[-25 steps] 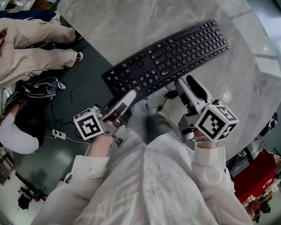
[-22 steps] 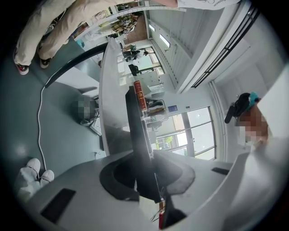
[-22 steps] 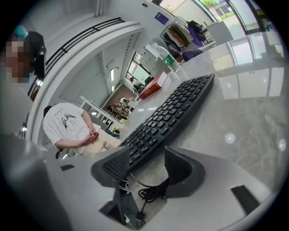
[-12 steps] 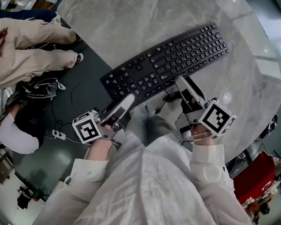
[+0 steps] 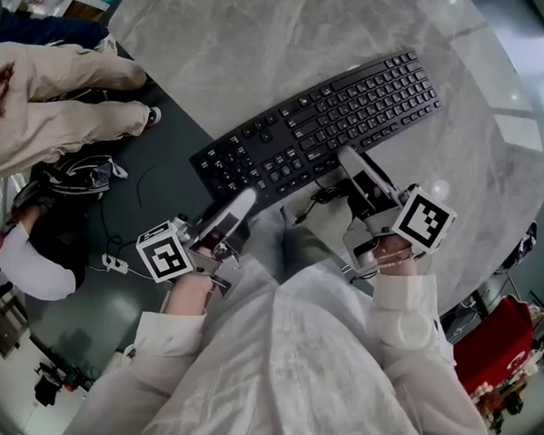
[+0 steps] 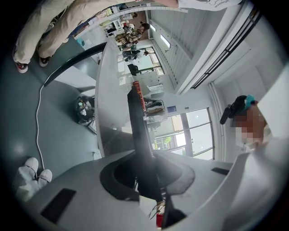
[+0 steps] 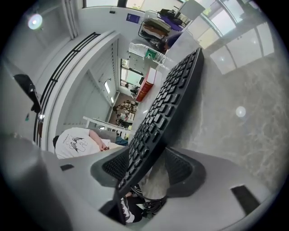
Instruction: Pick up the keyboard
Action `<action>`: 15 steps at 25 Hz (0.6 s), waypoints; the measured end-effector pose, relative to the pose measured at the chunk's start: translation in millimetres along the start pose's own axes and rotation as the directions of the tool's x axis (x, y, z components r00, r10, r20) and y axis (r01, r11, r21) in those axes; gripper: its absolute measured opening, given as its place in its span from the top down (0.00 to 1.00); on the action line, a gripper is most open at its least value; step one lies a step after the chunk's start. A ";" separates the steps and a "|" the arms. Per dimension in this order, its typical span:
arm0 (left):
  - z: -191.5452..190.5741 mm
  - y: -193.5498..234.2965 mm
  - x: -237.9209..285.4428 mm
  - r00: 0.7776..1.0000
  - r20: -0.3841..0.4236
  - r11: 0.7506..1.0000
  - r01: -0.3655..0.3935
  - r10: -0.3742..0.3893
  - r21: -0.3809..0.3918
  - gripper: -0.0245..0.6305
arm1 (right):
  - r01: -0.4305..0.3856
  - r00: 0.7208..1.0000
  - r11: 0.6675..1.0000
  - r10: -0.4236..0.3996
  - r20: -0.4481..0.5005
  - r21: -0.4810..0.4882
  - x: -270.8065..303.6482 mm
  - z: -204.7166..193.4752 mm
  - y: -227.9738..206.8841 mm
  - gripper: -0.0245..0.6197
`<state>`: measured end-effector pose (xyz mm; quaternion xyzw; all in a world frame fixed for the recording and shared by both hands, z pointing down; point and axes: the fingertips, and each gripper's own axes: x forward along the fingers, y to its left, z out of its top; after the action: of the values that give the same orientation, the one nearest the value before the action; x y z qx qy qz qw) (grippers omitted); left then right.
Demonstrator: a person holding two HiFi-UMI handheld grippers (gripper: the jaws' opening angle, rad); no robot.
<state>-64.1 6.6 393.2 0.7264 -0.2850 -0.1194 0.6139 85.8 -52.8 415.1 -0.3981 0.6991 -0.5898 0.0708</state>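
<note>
Keyboard (image 5: 323, 119) edge clamped in left tool (image 5: 244, 200); right tool (image 5: 350, 160) (jaws just been opening) straddles it, pads not pressing.

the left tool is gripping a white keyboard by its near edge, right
Not white: the keyboard is black. The rest holds: the left tool grips it by its near edge. The head view shows the colour, and the left gripper view shows the dark keyboard edge-on between the closed jaws.
</note>
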 end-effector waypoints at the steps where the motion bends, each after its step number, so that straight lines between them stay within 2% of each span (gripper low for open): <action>1: 0.3 0.4 0.2 1.000 -0.001 1.000 0.000 0.000 0.001 0.81 | 0.000 1.000 1.000 0.000 -0.007 0.005 0.9 0.1 -1.4 0.61; 8: 1.2 -1.3 -1.0 1.000 -0.010 1.000 0.000 0.000 0.003 0.81 | 0.005 1.000 1.000 -0.005 -0.014 -0.003 3.1 3.0 -1.2 0.61; 15: 0.8 2.8 1.2 1.000 -0.026 1.000 -0.003 0.003 0.003 0.81 | 0.007 0.999 0.999 -0.004 -0.051 0.050 3.0 6.0 -15.4 0.61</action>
<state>-64.3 5.0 396.0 0.7283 -0.2784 -0.1085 0.6166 94.5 -59.1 427.9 -0.3830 0.6846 -0.6172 0.0613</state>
